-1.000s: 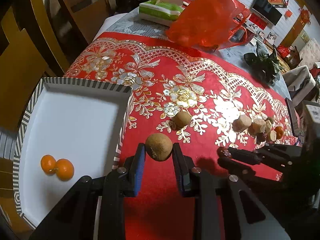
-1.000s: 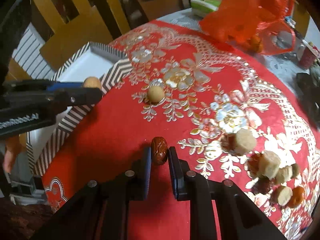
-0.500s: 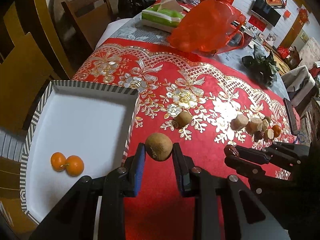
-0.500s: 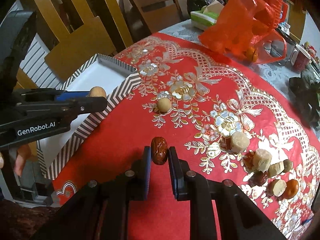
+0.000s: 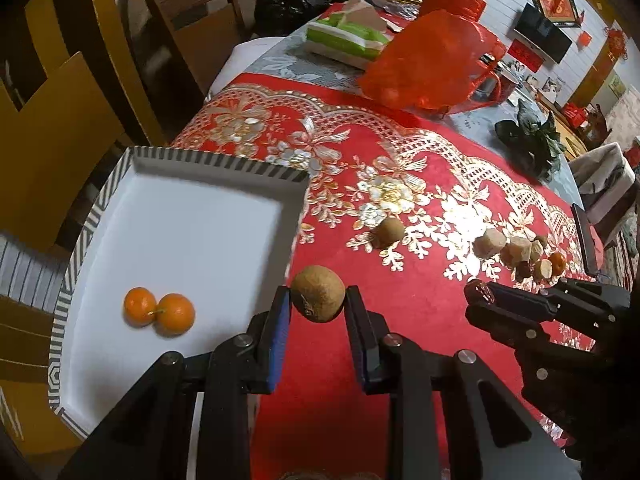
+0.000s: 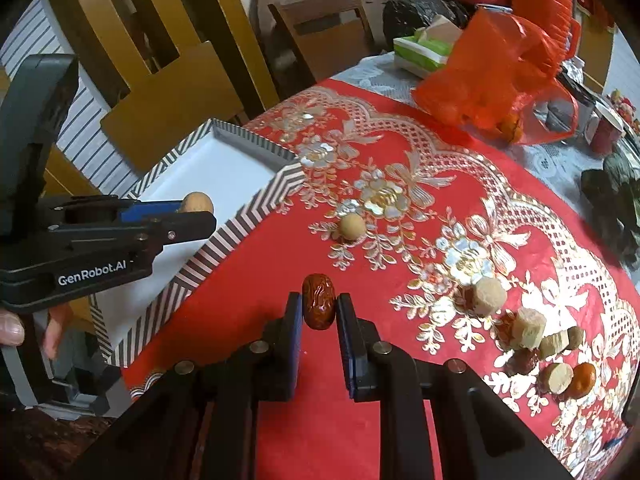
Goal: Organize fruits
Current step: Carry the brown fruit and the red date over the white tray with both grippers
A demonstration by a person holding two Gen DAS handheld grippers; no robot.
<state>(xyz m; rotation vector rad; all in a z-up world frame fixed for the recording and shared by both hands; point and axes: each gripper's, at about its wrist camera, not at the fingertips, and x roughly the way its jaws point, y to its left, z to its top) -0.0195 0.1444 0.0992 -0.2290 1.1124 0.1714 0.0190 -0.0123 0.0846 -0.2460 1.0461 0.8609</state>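
My left gripper point(image 5: 318, 300) is shut on a brown kiwi point(image 5: 318, 293), held in the air by the right edge of the white tray point(image 5: 224, 168) with a striped rim. Two small oranges point(image 5: 159, 313) lie in the tray. My right gripper point(image 6: 318, 304) is shut on a red date point(image 6: 318, 301) above the red tablecloth, right of the tray point(image 6: 256, 204). A second kiwi point(image 5: 389, 231) lies on the cloth; it also shows in the right wrist view point(image 6: 352, 227). The left gripper point(image 6: 188, 216) shows over the tray there.
A row of cut pale fruit pieces, dates and a small orange point(image 6: 536, 336) lies on the cloth at the right. A red plastic bag point(image 5: 432, 64), a green tissue pack point(image 5: 344, 40) and a dark plant point(image 5: 532, 140) stand at the back. Wooden chairs point(image 5: 60, 120) stand left.
Both grippers have risen and drawn back a little, each still holding its fruit. The left gripper with the kiwi has shifted slightly towards the tray.
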